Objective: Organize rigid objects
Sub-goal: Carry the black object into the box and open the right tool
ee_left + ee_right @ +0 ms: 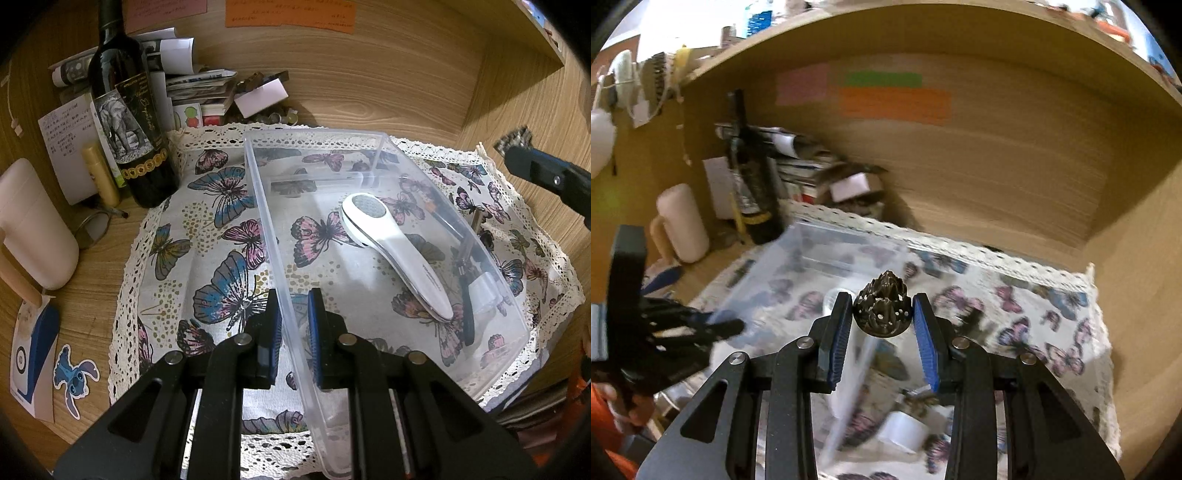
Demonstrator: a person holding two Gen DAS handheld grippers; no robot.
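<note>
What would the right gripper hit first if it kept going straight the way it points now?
Probably the clear bin on the butterfly cloth. The right gripper, holding the dark ornament, points down over it. The view is blurred, so whether it meets the bin's near wall or its floor first is unclear.

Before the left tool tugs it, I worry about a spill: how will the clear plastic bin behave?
The clear plastic bin looks thin-walled, so the side pinched by the left tool may flex. Probably light, it should slide easily on the butterfly cloth. The white handheld device inside could shift.
</note>
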